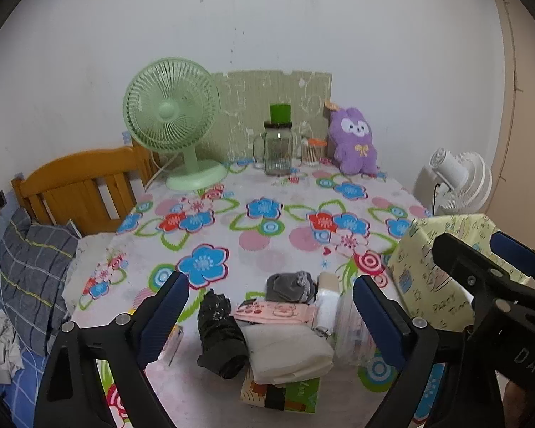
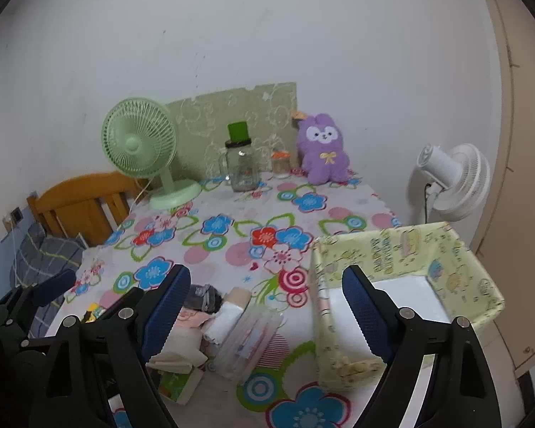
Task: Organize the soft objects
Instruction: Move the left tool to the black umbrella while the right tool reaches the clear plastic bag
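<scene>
Both my left gripper and my right gripper hang released and empty above the table's near edge. Nothing is sorted yet, I judge: the yellow fabric bin sits empty at right, the soft pile just left of it. Next I should pinch one piece, perhaps the black bundle, then carry it across.

My own left finger hides most of the pile of soft things from the right wrist, the green box lies mostly buried under the white folded cloth, and the yellow fabric bin runs behind my right gripper.
</scene>
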Demonstrator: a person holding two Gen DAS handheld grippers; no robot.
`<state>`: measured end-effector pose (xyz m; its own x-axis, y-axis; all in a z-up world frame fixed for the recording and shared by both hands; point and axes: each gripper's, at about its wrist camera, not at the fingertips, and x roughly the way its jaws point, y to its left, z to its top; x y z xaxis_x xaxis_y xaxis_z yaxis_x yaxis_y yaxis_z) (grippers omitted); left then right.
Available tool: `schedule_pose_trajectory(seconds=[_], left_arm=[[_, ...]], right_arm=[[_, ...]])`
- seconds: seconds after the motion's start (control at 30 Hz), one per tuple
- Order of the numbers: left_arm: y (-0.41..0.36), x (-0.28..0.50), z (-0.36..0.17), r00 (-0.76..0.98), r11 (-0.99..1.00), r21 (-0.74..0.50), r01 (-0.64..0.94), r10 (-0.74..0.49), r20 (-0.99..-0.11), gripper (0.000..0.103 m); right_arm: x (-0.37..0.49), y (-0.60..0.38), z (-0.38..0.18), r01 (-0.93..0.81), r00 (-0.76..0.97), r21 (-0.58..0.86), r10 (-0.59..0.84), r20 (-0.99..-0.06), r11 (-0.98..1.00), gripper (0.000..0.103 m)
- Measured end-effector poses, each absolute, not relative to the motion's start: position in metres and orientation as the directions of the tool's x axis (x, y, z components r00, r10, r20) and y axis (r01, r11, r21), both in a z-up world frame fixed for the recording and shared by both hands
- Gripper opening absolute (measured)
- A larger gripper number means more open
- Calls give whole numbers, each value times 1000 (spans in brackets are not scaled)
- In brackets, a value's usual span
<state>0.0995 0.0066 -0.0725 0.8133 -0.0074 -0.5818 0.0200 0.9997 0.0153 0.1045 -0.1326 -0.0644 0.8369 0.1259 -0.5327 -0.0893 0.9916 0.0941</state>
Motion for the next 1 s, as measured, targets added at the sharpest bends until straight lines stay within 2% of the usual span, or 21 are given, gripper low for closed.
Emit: schedule_pose_trajectory(seconds=[0.6, 1.0], left_arm=[[25, 122, -132, 714, 1000, -7, 24, -22, -699, 92], [20, 127, -158, 671, 999, -27, 40, -47, -740, 92]], right_arm=[[135, -93, -118, -120, 754, 98, 154, -639, 988, 79], [145, -87, -155, -104, 680, 112, 153, -717, 988, 73]])
